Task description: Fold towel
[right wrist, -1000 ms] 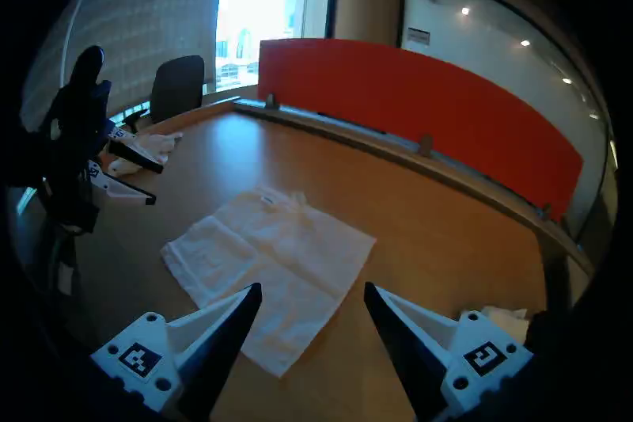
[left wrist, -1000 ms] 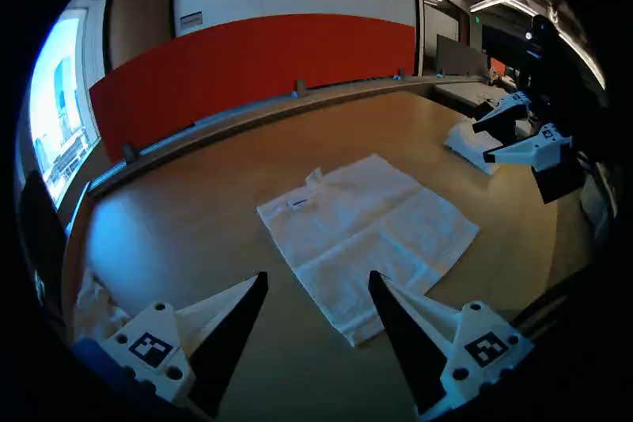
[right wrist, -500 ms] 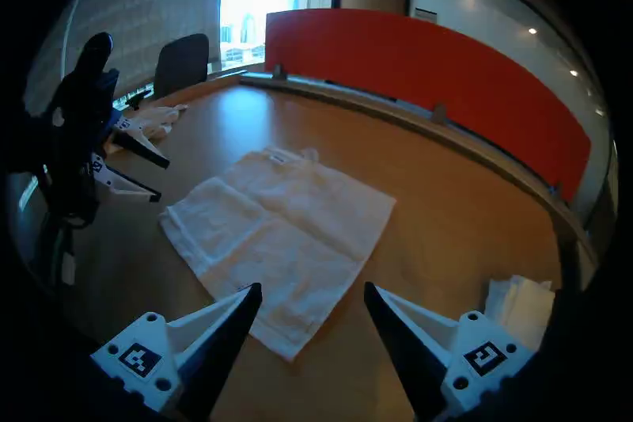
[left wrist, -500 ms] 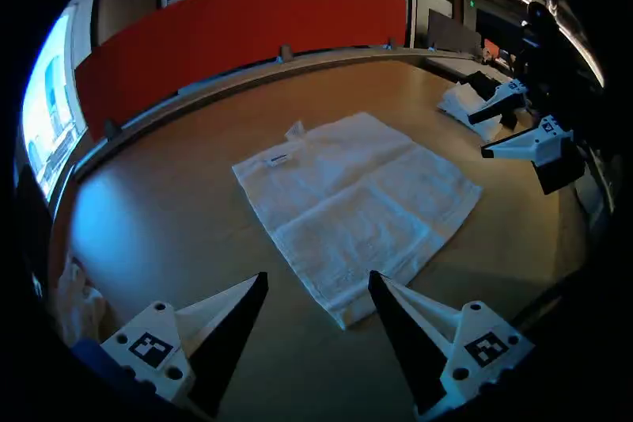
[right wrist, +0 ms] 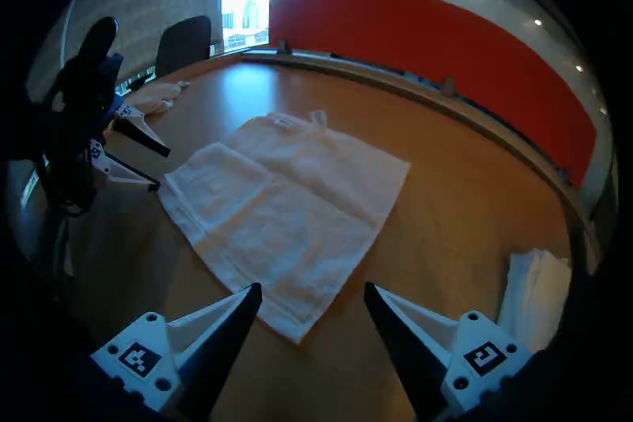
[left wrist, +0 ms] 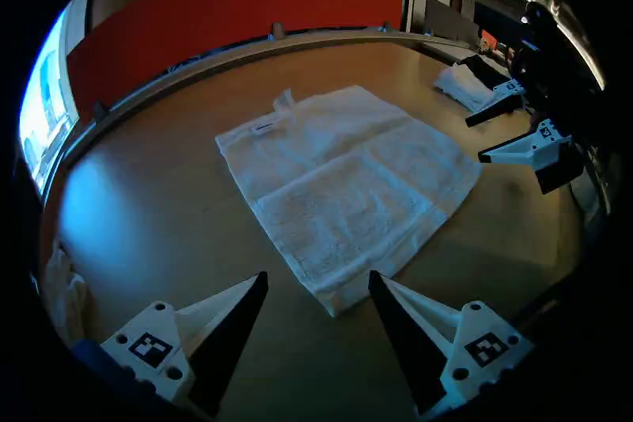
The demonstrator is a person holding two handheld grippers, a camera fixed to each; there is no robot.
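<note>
On the table, towel flat; corner toward left gripper

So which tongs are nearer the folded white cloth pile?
Right. The right tongs hover beside the folded white cloth pile; the left tongs sit across the flat white towel.

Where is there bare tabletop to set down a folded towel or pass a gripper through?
Bare table lies between the towel and the red divider, and in a wide patch between the towel and the folded white stack. Crowded: the end by the crumpled cloth, where the left gripper hovers.
</note>
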